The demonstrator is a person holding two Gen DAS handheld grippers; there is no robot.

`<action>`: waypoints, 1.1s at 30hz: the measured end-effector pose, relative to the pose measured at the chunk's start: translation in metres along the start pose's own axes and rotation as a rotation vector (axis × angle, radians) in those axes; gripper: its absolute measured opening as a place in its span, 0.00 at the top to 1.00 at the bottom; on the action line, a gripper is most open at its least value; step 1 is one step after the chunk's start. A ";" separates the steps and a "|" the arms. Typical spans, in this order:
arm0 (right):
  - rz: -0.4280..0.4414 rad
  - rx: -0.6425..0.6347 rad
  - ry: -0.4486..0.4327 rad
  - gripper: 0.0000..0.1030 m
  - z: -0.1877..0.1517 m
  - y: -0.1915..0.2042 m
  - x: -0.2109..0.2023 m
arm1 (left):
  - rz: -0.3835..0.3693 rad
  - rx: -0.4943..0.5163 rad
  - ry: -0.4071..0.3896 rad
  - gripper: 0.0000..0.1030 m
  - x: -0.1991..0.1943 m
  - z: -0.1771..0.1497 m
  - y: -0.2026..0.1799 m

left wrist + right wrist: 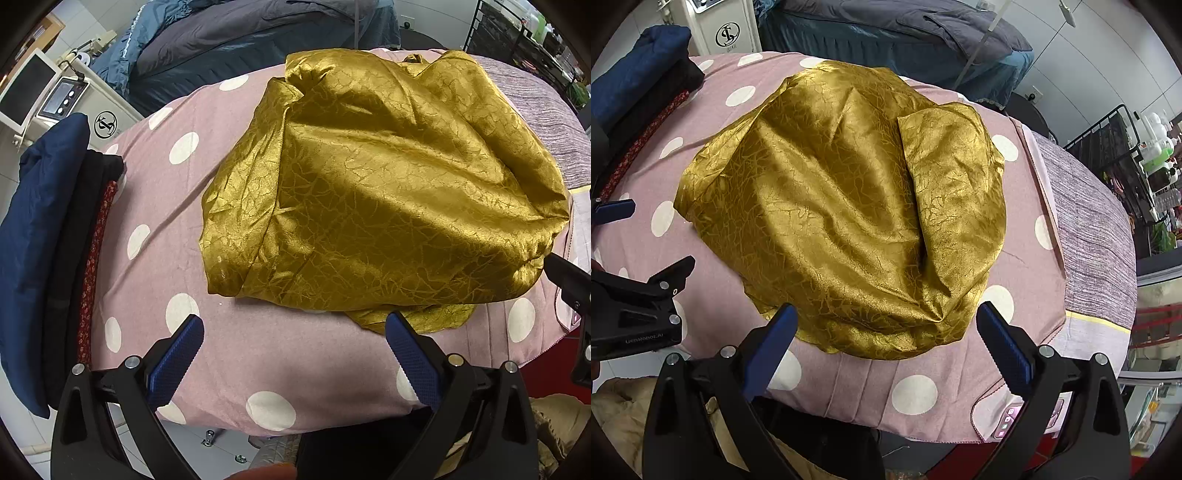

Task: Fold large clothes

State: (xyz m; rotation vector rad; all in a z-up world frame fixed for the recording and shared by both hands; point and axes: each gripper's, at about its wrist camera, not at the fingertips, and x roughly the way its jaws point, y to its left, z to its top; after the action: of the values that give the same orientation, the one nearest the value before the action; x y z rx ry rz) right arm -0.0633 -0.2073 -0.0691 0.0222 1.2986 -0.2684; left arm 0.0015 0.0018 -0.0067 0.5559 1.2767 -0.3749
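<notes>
A shiny golden-yellow satin garment with a crackle pattern point(388, 192) lies in a loose, rumpled heap in the middle of a table covered by a dusty-pink cloth with large white polka dots point(258, 350). In the right wrist view, one flap of the garment is turned over on the right-hand side, showing a duller face, and its near hem drapes toward the table's front edge.

The left gripper point(294, 354) hangs steeply downward over the near edge of the pink cloth, its blue textured pads point(173, 363) spread wide apart with nothing between them. The tip of its right-hand finger sits just beside a small tongue of golden fabric poking out from the heap; whether they touch is not clear.

The right gripper point(886, 345) points down too, jaws wide apart and empty, the garment's near hem lying between the two fingertips further along the view. The left gripper shows at the left edge of that view, well clear of the heap.

At the table's left end sits a stack of folded dark clothes point(48, 240): navy blue, black and a red patterned piece. A grey-purple striped cloth point(1093, 229) covers the right end. Behind stands a bed with grey-blue bedding point(240, 40).
</notes>
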 end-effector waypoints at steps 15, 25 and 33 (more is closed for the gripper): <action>0.005 0.000 0.005 0.07 0.000 0.001 0.001 | 0.001 0.000 0.014 0.06 0.002 0.000 -0.001; 0.006 0.001 0.006 0.07 0.000 0.001 0.001 | 0.003 0.002 0.017 0.06 0.003 0.001 -0.002; 0.003 -0.003 0.004 0.07 0.000 0.002 -0.001 | 0.002 0.001 0.017 0.06 0.002 0.001 -0.001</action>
State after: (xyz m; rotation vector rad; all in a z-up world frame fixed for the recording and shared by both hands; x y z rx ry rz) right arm -0.0634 -0.2048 -0.0683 0.0222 1.3027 -0.2633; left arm 0.0020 0.0002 -0.0092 0.5621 1.2923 -0.3704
